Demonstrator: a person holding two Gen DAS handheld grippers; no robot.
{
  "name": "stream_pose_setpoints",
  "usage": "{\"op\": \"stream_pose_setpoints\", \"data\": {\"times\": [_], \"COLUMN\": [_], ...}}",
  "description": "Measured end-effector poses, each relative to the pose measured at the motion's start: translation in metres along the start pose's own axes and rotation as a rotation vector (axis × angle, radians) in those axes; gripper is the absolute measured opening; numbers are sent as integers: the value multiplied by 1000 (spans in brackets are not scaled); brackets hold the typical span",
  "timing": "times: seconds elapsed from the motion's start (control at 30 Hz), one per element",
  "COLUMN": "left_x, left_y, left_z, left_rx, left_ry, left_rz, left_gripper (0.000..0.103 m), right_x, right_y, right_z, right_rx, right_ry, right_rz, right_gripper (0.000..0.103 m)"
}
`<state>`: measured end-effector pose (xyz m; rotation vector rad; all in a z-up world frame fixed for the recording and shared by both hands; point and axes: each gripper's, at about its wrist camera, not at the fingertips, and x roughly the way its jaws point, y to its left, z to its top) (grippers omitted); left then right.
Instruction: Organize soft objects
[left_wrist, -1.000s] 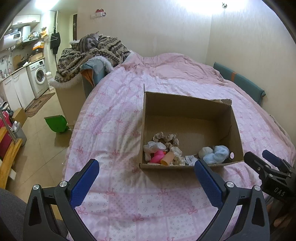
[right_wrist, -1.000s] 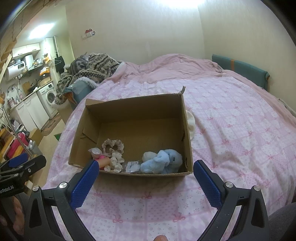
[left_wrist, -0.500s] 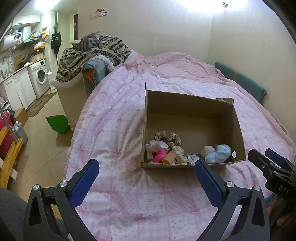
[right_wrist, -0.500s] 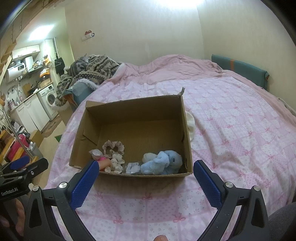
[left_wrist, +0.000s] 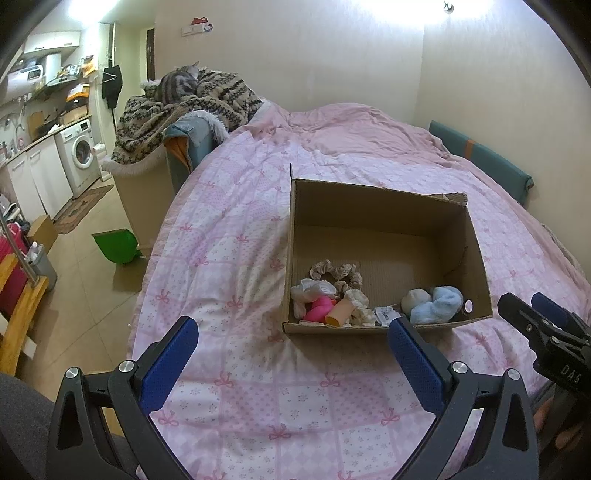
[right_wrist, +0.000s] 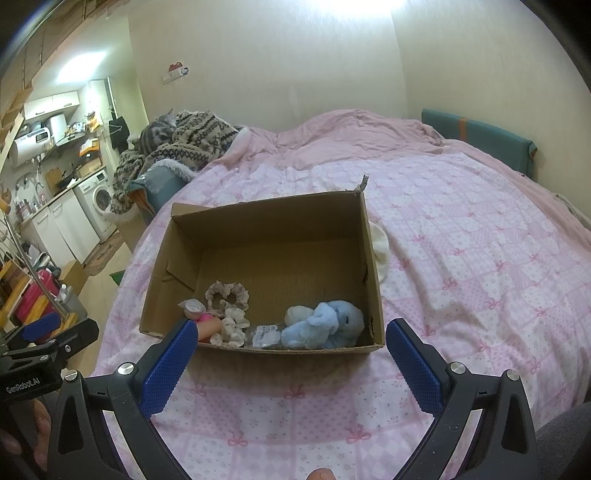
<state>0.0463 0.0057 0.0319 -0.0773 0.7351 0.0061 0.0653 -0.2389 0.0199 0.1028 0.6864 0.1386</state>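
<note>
1. Pink bed (left_wrist: 229, 280) carries the cardboard box (left_wrist: 373, 201).
2. Blue plush toy (right_wrist: 325, 325) and scrunchie (right_wrist: 226, 292) lie inside the box, along its near wall.
3. Left hand-held gripper (left_wrist: 293, 356) and right hand-held gripper (right_wrist: 286, 352) hover before the box, both spread wide, empty.

The black plastic left gripper (left_wrist: 291, 363) and black plastic right gripper (right_wrist: 286, 360) are wearing blue textured pads (right_wrist: 168, 365), silver screws (right_wrist: 126, 367) and white lettering (right_wrist: 23, 383).
</note>
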Motion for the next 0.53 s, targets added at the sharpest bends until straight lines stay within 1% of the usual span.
{"op": "stream_pose_setpoints", "data": {"times": [0.53], "left_x": [2], "left_y": [4], "left_z": [1], "left_rx": [-1], "left_ry": [8], "left_rz": [4], "left_gripper": [103], "right_x": [0], "right_y": [0], "right_z": [0], "right_rx": [3], "right_ry": [-4], "right_rz": [3], "right_gripper": [103]}}
